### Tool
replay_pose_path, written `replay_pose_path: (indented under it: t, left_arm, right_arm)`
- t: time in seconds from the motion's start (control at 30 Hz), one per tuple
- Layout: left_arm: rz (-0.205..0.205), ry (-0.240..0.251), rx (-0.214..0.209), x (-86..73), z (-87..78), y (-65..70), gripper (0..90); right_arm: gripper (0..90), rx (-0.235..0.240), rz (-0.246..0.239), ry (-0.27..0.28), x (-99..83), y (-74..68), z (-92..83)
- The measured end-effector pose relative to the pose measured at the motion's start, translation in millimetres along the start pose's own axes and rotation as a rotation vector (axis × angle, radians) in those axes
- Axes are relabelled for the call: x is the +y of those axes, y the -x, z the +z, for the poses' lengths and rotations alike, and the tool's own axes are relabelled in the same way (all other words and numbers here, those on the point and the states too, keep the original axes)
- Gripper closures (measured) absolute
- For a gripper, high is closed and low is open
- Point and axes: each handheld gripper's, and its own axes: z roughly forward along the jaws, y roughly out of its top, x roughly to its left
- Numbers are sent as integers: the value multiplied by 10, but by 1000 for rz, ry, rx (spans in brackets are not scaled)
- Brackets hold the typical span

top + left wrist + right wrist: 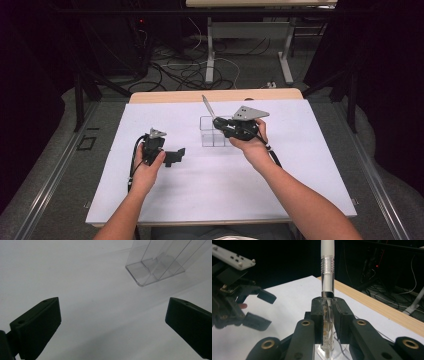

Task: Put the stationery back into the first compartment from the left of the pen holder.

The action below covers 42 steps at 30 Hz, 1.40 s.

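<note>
Clear pen (327, 290): I'm pinching it in right gripper (328, 322), axis upright, organizer (215, 132) directly below.
Left gripper (112, 325): I'm holding it spread, empty.

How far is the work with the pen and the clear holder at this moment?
In hand: the right gripper is shut on a pen, held above the clear holder. Done: the pen is picked up. Left: lowering it into a compartment and releasing. The left gripper is open and holds nothing.

Bright tabletop, dark soft-focus surroundings
</note>
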Motion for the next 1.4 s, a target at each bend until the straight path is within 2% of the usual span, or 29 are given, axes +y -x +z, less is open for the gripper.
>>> replay_pose_path:
  t: [0.13, 0.37, 0.57, 0.67, 0.7, 0.83, 0.97, 1.17, 1.4]
  left_arm:
    - [-7, 7, 11, -2, -12, -16, 1]
    - [-23, 11, 22, -22, -41, -49, 1]
    - [-16, 9, 26, -38, -69, -76, 2]
    - [-21, 14, 23, -41, -84, -80, 1]
    - [-20, 16, 26, -40, -90, -82, 1]
    - [-32, 18, 18, -50, -89, -81, 1]
    - [-27, 17, 15, -52, -85, -87, 1]
    - [-35, 12, 16, -57, -74, -86, 2]
    - [-22, 5, 14, -57, -65, -84, 2]
  right_arm:
    - [792, -8, 22, 35, 44, 24, 63]
    - [792, -21, 58, 43, 108, 34, 229]
    - [791, -41, 93, 42, 144, 48, 404]
    - [791, -57, 121, 23, 148, 50, 479]
    - [791, -61, 119, 33, 145, 50, 512]
    - [791, -79, 123, 13, 154, 28, 584]
    - [791, -85, 120, 1, 140, 23, 646]
    - [791, -102, 151, -62, 62, 39, 698]
    - [790, -104, 181, -102, -12, 15, 734]
